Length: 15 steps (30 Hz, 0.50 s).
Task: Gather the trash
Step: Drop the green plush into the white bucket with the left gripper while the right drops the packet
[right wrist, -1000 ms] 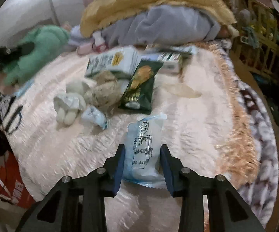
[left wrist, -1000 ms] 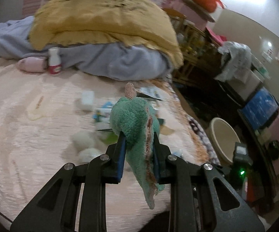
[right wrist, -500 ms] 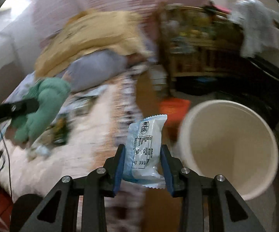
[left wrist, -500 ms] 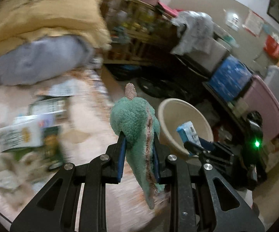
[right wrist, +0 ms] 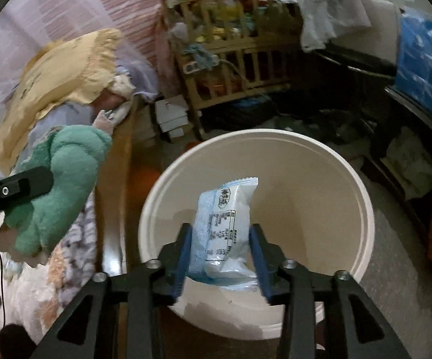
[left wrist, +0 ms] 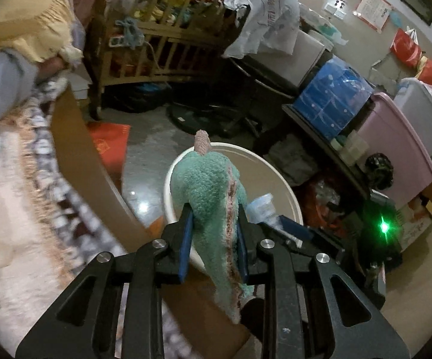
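- The right tongs [right wrist: 220, 251] are clamped on a pale blue snack packet [right wrist: 226, 224], one blue pad against each side of it, the packet standing upright between them.
- A second ago this packet was held low over the bed among the other litter; now it hangs just above the open mouth of a cream bucket [right wrist: 362, 209] on the floor, inside the line of the rim as that wrist view shows it.
- The bucket's pale inner wall fills the space behind the packet; I cannot see anything else lying in it from here, and its bottom is partly hidden by the tongs.
- The left tongs [left wrist: 213, 233] are squeezed on a green plush toy [left wrist: 207, 185], which droops below the pads with a pink tip at its top. The hold looks the same as a second ago; only the scene behind it has swung from the bed to the floor.
- In the left wrist view the toy hangs in front of the near rim of the bucket [left wrist: 287, 188], and the packet [left wrist: 262, 206] shows just beside it to the right.
- The bed's [left wrist: 21, 239] wooden edge runs just left of the bucket; a wooden crib [right wrist: 230, 59] stands well behind, beside stacked storage boxes [left wrist: 332, 104].
- Judgement: the carry is done for the packet and the next step is to let go of it over the bucket. The toy is hardly trash, so it should probably not follow it in.
- More wrappers likely remain on the bed, so the task looks early.
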Each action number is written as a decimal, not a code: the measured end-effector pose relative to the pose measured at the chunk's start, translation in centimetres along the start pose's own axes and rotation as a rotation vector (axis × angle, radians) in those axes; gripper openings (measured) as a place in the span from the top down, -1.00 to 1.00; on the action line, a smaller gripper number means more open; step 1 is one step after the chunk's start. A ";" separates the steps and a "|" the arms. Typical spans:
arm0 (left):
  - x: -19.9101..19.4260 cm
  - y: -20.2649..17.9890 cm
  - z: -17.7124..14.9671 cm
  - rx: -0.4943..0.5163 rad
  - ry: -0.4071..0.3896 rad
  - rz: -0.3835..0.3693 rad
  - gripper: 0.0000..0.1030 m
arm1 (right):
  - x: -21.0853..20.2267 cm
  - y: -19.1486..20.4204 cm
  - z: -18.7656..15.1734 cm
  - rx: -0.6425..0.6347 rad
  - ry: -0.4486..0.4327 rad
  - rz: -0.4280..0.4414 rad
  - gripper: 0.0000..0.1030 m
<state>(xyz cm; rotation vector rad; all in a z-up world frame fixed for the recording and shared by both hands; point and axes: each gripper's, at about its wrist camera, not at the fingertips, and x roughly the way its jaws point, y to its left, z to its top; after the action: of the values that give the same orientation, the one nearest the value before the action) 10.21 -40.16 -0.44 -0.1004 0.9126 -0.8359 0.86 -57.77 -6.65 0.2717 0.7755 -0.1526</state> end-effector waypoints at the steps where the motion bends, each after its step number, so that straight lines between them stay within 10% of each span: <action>1: 0.8 -0.1 0.1 -0.006 0.005 -0.008 0.50 | 0.0 -0.3 -0.1 0.013 -0.004 0.002 0.03; 15: -2.3 3.0 -2.3 -0.021 -0.012 0.119 0.20 | 1.2 1.8 -1.8 -0.003 0.045 0.050 -0.12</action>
<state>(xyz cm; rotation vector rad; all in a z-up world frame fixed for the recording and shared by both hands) 9.54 -35.93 -1.60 -0.0688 0.9070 -0.7150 0.99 -55.60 -8.40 0.2923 0.8132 -0.0980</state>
